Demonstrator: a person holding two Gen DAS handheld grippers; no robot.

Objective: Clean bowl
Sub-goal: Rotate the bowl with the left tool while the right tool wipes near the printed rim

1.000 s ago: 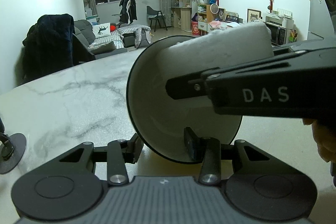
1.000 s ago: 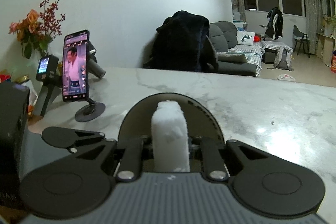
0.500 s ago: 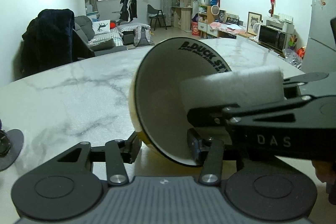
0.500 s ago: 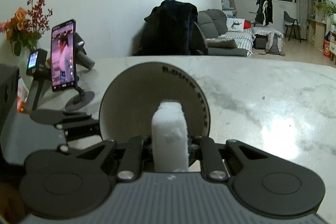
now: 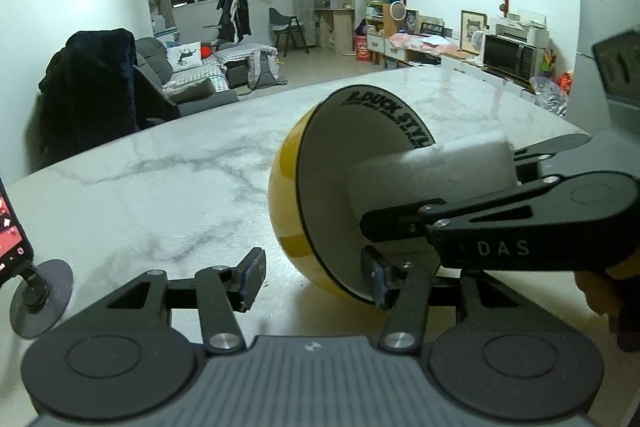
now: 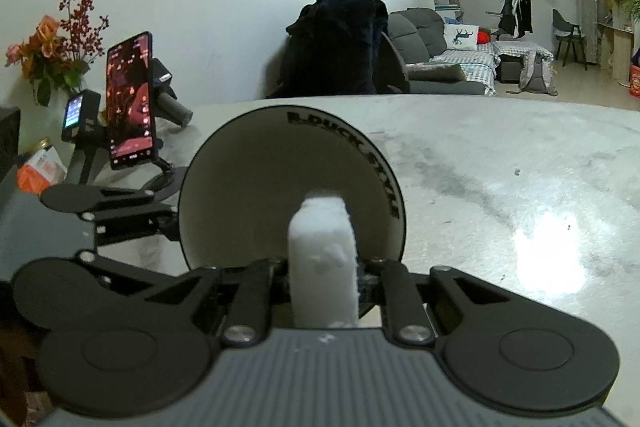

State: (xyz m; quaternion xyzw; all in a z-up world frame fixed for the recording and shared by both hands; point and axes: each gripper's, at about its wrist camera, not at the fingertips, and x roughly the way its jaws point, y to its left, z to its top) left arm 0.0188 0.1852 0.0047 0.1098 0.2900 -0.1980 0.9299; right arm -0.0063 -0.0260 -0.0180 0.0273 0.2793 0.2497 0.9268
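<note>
The marble table (image 5: 140,187) is carrying everything, with the bowl (image 5: 304,195) tipped on its side near the middle, yellow outside resting on the stone and white inside facing the right gripper (image 5: 372,223), likely so the sponge can be reaching the inner wall. The left gripper (image 5: 316,281) is sitting with its jaws spread: one finger is inside the lower rim, bracing it, the other is standing off the yellow wall, so it is not clamping. The right gripper is pinching the white sponge (image 6: 322,259), pushing it into the bowl; actual contact with the inside is hard to tell. A phone on a stand (image 6: 130,101) is standing off to the side.
</note>
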